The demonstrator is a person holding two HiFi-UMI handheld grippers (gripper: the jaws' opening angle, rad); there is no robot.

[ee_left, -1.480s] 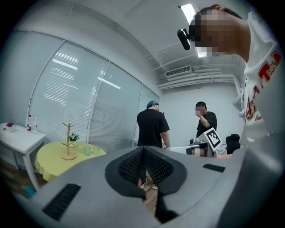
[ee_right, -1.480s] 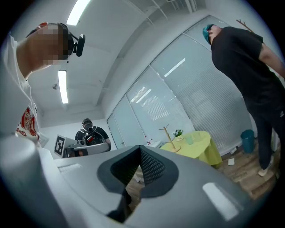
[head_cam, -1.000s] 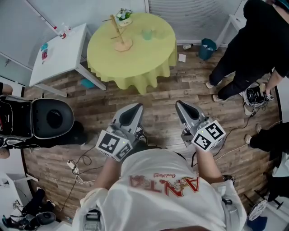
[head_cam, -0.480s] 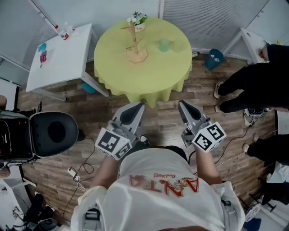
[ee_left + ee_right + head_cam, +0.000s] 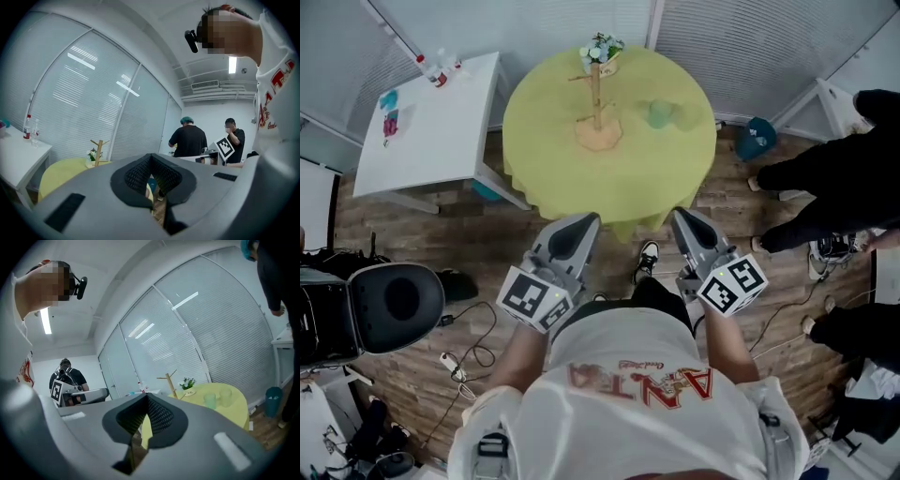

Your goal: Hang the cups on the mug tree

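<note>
A wooden mug tree (image 5: 598, 112) stands on the round yellow table (image 5: 553, 159), with a small flower pot (image 5: 602, 49) behind it. Two pale green cups (image 5: 660, 114) sit on the cloth to the tree's right; none hangs on the tree. My left gripper (image 5: 583, 223) and right gripper (image 5: 681, 219) are held level side by side, short of the table's near edge, both shut and empty. The right gripper view shows its gripper (image 5: 146, 397), the tree (image 5: 171, 383) and the cups (image 5: 210, 401) ahead. In the left gripper view, its gripper (image 5: 151, 157) has the tree (image 5: 98, 152) far off to its left.
A white side table (image 5: 431, 122) with bottles (image 5: 441, 67) stands left of the yellow one. A black chair (image 5: 389, 305) and floor cables (image 5: 469, 347) lie at the lower left. People in black (image 5: 834, 187) stand at the right, near a teal bin (image 5: 757, 138).
The yellow table has come nearer and more central in the head view as I walk towards it. Both grippers keep their shut, side-by-side stance. The black chair has slid down and left.
</note>
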